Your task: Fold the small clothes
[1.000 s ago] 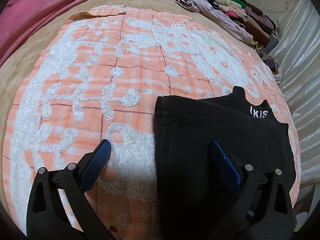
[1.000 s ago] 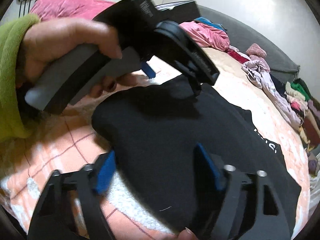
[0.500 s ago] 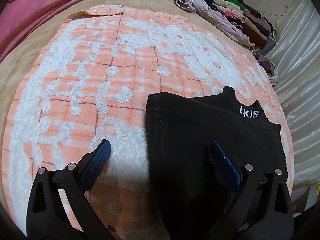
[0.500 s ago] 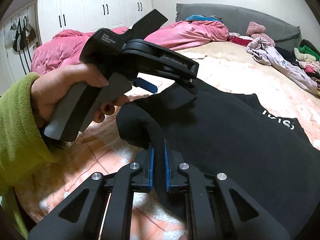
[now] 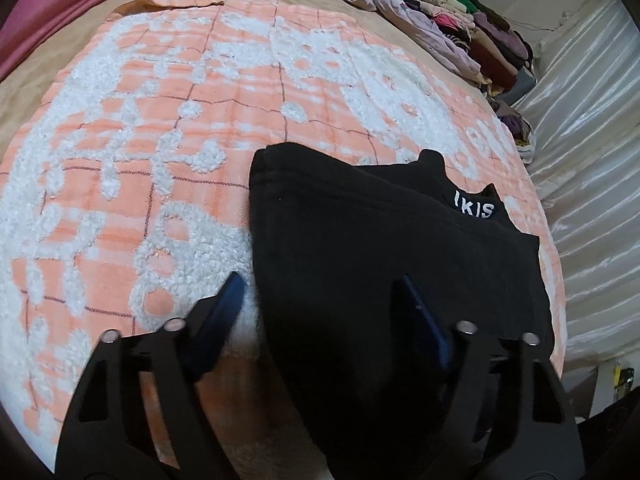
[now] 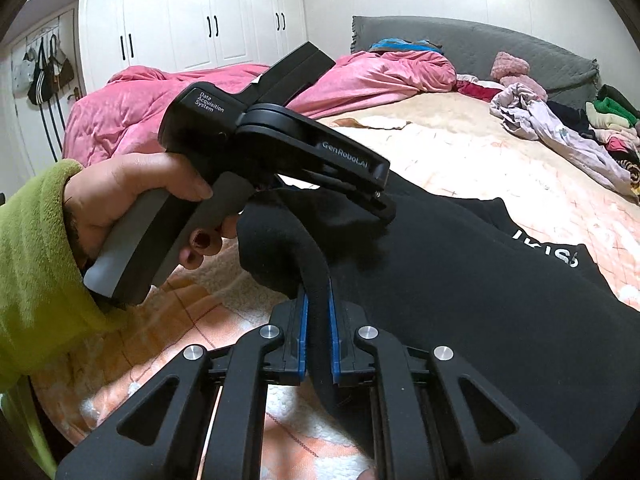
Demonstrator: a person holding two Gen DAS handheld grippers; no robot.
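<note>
A black garment (image 5: pixel 372 248) with white letters on its waistband lies on an orange and white blanket (image 5: pixel 180 112) on the bed. My left gripper (image 5: pixel 320 304) is open, its jaws either side of the garment's near left edge. In the right wrist view my right gripper (image 6: pixel 318 332) is shut on a raised fold of the black garment (image 6: pixel 460 280) at its near edge. The left gripper (image 6: pixel 360 188), held by a hand in a green sleeve, sits over the same edge just beyond.
A pile of mixed clothes (image 5: pixel 440 20) lies at the far right of the bed; it also shows in the right wrist view (image 6: pixel 568 128). A pink duvet (image 6: pixel 240 88) is bunched at the back. White wardrobes (image 6: pixel 200 20) stand behind.
My right gripper has closed on the garment's near edge and lifted a fold of it. My left gripper's jaws have narrowed and it sits closer over the garment's left edge.
</note>
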